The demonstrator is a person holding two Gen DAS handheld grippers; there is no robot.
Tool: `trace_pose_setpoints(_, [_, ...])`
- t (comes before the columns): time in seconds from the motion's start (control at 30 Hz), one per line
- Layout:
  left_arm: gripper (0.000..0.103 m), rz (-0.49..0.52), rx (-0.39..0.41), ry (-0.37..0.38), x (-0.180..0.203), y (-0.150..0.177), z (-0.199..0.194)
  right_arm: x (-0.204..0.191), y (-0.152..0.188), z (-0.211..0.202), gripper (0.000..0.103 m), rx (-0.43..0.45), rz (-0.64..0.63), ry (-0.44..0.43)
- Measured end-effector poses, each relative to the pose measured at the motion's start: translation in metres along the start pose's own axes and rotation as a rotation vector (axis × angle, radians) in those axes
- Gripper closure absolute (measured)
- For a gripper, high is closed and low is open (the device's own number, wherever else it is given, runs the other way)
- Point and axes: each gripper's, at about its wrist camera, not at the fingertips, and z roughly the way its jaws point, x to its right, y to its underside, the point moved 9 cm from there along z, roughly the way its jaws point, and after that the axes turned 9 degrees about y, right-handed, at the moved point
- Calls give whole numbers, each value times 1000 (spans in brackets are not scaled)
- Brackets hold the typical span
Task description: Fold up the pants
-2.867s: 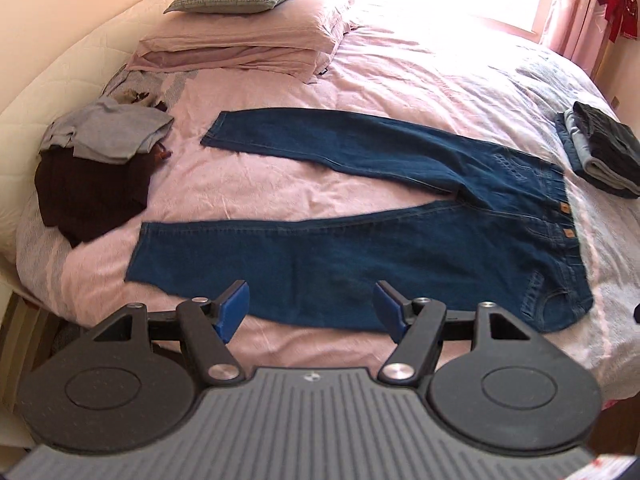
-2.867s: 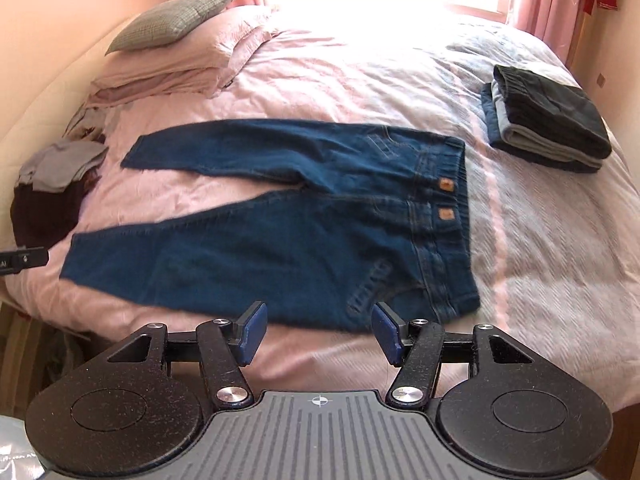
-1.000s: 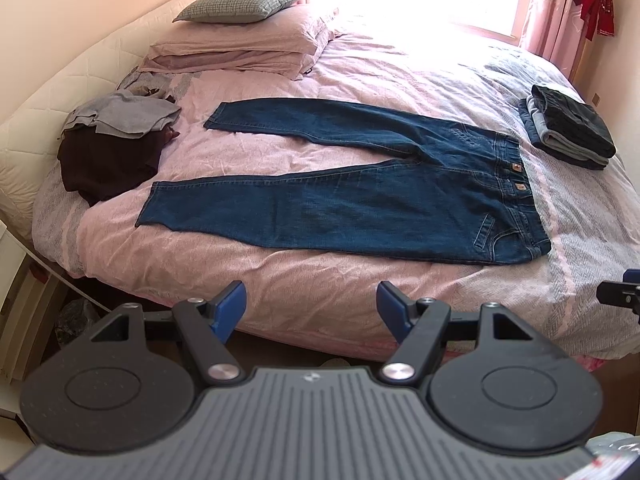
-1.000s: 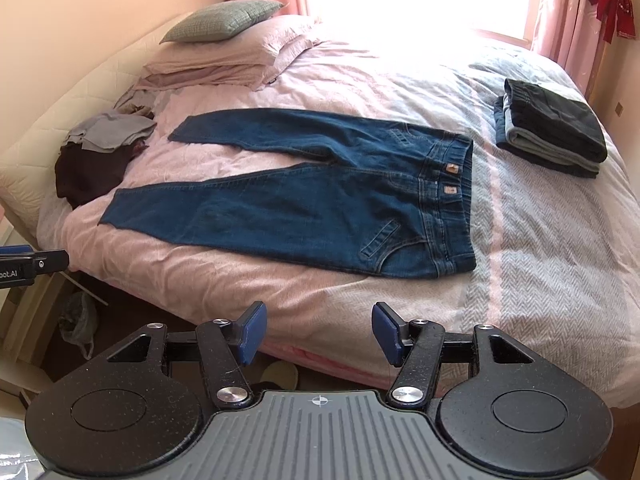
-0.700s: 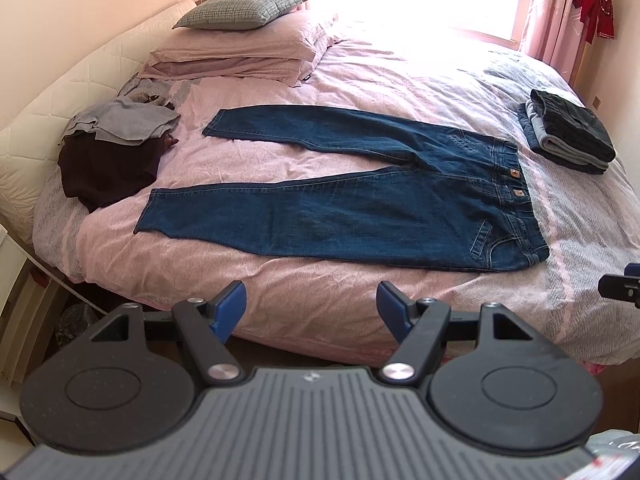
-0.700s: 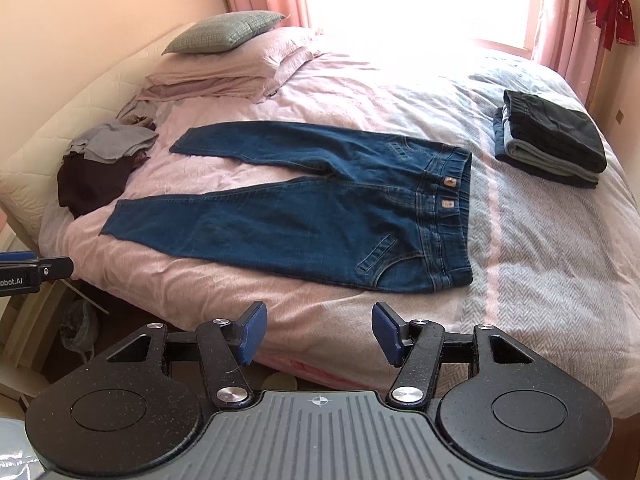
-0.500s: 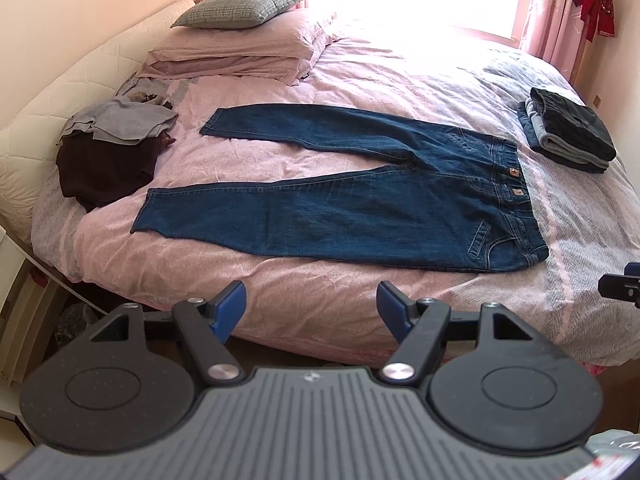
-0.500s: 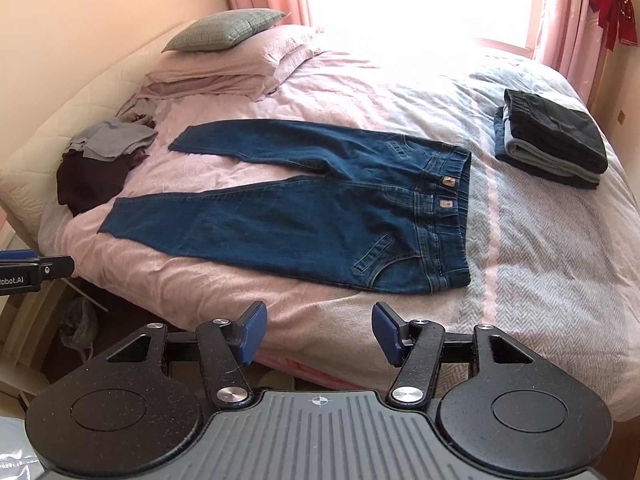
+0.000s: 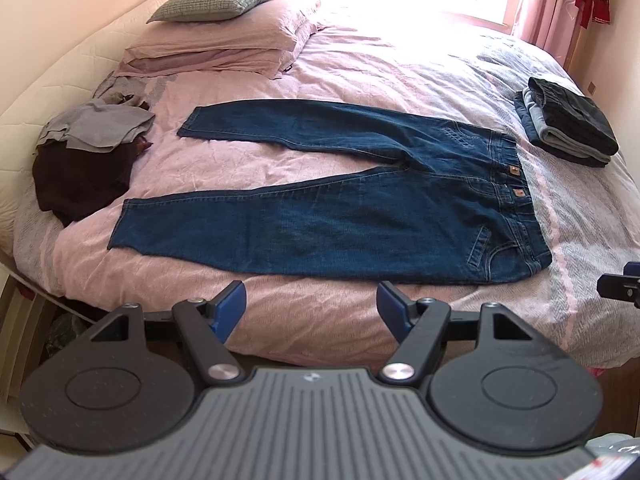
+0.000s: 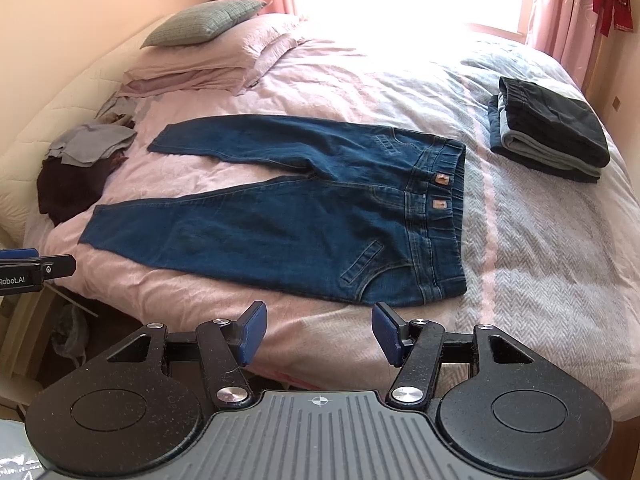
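Dark blue jeans point(image 9: 340, 216) point(image 10: 288, 216) lie flat on the pink bed, legs spread apart and pointing left, waistband to the right. My left gripper point(image 9: 311, 310) hangs open over the bed's near edge, just short of the near leg, with nothing between its blue pads. My right gripper point(image 10: 318, 336) is open too, empty, in front of the near hip corner of the jeans. Neither touches the cloth. The tip of the other gripper shows at the right edge of the left wrist view and at the left edge of the right wrist view.
A stack of folded dark and grey clothes point(image 9: 568, 128) point(image 10: 548, 136) sits at the bed's right side. A loose pile of grey and maroon garments point(image 9: 84, 156) point(image 10: 76, 168) lies at the left. Pillows point(image 9: 216, 24) are at the headboard. Floor clutter shows below the bed's left edge point(image 10: 68, 340).
Both grippers have moved forward toward the bed; the jeans now look larger and closer in both views. The jaws have kept the same width and the jeans have not moved.
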Motion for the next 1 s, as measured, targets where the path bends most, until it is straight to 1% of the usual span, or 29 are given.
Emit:
trace_pose_setpoints(0.2, [34,15,-28,25,-18,-41,43,-10,-45,39,48,-27,16,27])
trace_pose_setpoints(0.37, [34,50,-64,49,-44,-89,91,-18,-92,84,48,-56,57,66])
trace_pose_setpoints(0.47, [34,88,-87,72,-60,-123,125,-19,-121,112,48,-40,104,54])
trace_pose_setpoints(0.53, [34,112,-87,96,-70,-147,151,-14,-139,131,48,10,151,27])
trace_pose_setpoints(0.6, [34,140,-77,118,-79,-168,177,-4,-155,153,48,31,200,32])
trace_pose_setpoints(0.67, [34,164,-64,149,-88,-189,205,5,-167,177,48,29,226,45])
trace_pose_setpoints(0.8, [35,219,-79,221,-102,-220,265,19,-179,222,48,-6,208,75])
trace_pose_setpoints(0.87, [35,256,-83,255,-109,-236,294,23,-184,240,48,-5,204,62])
trace_pose_setpoints(1.0, [37,326,-85,301,-119,-267,350,34,-199,287,48,-39,182,45])
